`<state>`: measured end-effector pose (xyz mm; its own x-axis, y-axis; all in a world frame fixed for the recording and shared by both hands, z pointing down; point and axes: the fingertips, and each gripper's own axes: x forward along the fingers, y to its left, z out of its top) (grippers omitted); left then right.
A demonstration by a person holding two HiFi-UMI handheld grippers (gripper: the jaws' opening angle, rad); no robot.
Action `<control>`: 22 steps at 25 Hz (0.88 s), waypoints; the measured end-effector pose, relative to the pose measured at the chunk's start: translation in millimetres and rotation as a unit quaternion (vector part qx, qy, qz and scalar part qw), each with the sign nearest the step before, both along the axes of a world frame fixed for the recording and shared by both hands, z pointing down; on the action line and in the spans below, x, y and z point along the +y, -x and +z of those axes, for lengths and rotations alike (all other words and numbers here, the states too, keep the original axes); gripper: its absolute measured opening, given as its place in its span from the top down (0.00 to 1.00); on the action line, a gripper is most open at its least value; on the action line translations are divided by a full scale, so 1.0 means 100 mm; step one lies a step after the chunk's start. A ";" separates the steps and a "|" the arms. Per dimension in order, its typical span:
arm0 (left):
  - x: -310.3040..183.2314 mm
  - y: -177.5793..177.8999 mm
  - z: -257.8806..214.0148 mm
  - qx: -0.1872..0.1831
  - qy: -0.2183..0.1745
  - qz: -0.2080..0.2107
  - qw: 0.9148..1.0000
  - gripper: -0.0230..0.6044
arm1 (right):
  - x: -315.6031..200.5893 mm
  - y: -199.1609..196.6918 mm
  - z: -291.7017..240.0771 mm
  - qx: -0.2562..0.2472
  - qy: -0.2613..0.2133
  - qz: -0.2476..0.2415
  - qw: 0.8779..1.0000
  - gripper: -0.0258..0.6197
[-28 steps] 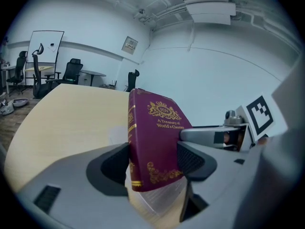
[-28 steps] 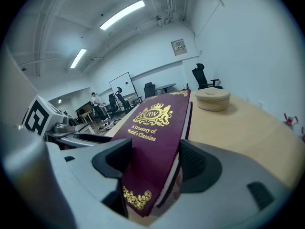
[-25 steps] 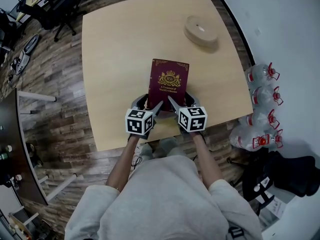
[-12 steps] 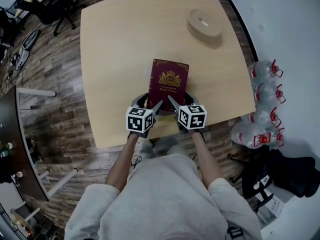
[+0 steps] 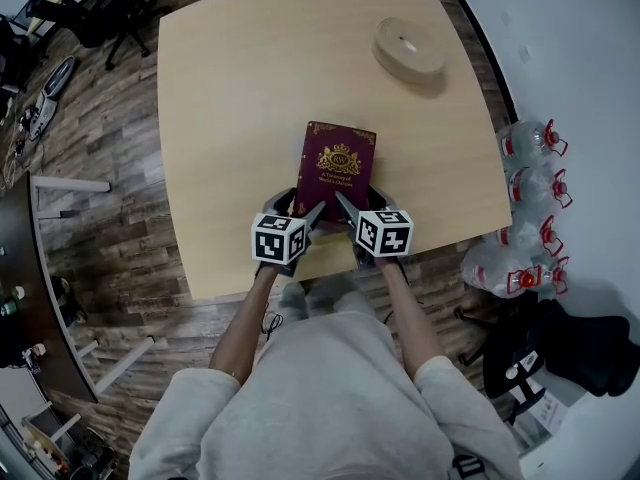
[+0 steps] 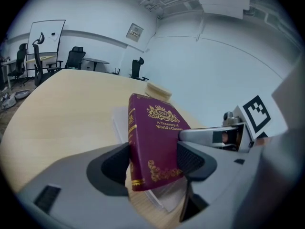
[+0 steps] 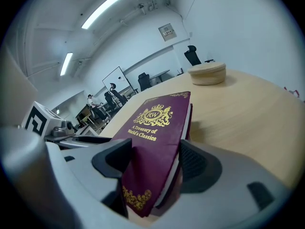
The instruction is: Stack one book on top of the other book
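Left tool (image 6: 152, 165) pinches the maroon book (image 5: 338, 163) at a corner of the end farthest from the round wooden box (image 5: 408, 48). One pad presses the gilt-printed cover and the other presses the spine side. Right tool (image 7: 155, 165) grips the neighbouring corner of that same far end, with its pads closed on the cover and the underside. The book is over the tabletop (image 5: 230, 118), well apart from the box and on the person's side of it. Its long edges run roughly toward the box. In the left gripper view a pale flat thing (image 6: 118, 123), perhaps a second book, shows beneath the maroon one, on the side away from the box. Whether the two touch cannot be told.
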<state>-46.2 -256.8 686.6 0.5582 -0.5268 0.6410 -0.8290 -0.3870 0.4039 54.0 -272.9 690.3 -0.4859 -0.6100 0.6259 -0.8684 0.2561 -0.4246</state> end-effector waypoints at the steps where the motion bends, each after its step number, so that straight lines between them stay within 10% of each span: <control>1: 0.00 0.00 0.00 0.001 0.000 -0.001 1.000 0.46 | 0.00 0.00 0.01 -0.001 0.001 0.001 1.000 0.48; 22: -0.01 -0.01 0.02 0.003 0.007 -0.003 1.000 0.46 | 0.00 0.00 0.01 -0.007 -0.008 0.004 1.000 0.48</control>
<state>-45.1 -257.4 688.6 0.5591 -0.5217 0.6444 -0.8287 -0.3763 0.4143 54.2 -273.2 691.6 -0.4904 -0.6230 0.6094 -0.8640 0.2559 -0.4336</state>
